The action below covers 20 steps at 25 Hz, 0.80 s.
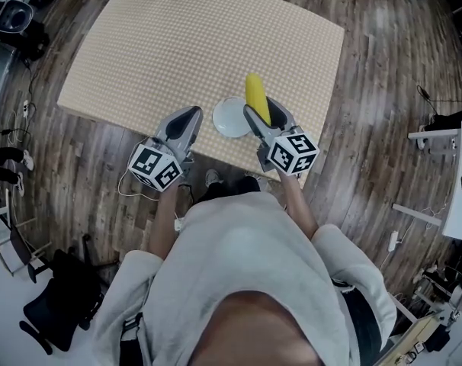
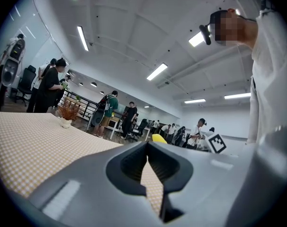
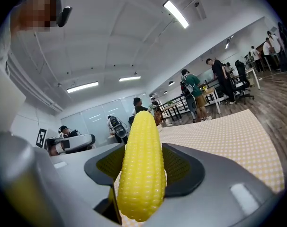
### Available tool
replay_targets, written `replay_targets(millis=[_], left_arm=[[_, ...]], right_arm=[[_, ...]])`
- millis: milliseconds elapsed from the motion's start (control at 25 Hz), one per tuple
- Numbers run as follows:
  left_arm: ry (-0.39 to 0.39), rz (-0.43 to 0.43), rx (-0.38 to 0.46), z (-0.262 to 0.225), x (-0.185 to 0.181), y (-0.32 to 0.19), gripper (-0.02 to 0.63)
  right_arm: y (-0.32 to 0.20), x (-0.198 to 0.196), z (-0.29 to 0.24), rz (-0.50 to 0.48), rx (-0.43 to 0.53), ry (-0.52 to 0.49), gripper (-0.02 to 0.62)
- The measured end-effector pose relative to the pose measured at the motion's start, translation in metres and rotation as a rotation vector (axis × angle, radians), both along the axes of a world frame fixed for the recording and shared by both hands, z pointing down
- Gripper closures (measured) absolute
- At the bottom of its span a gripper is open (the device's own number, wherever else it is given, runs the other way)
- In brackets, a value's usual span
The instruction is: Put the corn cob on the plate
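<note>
The left tongs (image 2: 147, 148) hang left of the white plate (image 1: 229, 118), over the near edge of the checked surface (image 1: 178, 44). Their tips are together with nothing between them. The plate lies bare close to that edge. Just right of it, the right tongs (image 1: 259, 117) clamp the corn cob (image 3: 142, 169) by its lower part, and most of its length sticks out past the pads. The cob looks smooth and round. Gripped so low, it may swivel or slide, and if released off-centre it could roll off the small plate and over the edge.
</note>
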<state>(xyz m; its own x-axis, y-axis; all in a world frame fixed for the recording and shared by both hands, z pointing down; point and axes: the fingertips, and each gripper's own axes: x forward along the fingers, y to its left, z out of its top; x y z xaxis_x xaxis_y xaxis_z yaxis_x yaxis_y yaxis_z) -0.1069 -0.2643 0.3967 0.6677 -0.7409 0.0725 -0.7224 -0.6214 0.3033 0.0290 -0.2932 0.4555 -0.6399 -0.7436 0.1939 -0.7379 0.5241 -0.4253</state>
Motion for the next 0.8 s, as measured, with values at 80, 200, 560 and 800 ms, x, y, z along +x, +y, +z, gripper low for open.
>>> replay_targets(millis=[80,200,560,800], left_arm=[[0.003,-0.007,-0.018,0.009,-0.002,-0.001,0.597],[0.007,-0.017,-0.055,0.026,-0.006,0.000,0.597],[0.023,-0.040,-0.168,0.080,-0.014,0.018,0.597],[0.036,-0.036,-0.243,0.119,-0.009,0.036,0.597]], right_arm=[[0.000,0.000,0.008,-0.004,-0.013,0.005,0.345],[0.003,-0.002,0.023,-0.014,-0.040,0.011,0.345],[0.028,-0.004,0.075,-0.028,-0.152,0.038,0.345],[0.050,0.001,0.113,-0.041,-0.229,0.069,0.345]])
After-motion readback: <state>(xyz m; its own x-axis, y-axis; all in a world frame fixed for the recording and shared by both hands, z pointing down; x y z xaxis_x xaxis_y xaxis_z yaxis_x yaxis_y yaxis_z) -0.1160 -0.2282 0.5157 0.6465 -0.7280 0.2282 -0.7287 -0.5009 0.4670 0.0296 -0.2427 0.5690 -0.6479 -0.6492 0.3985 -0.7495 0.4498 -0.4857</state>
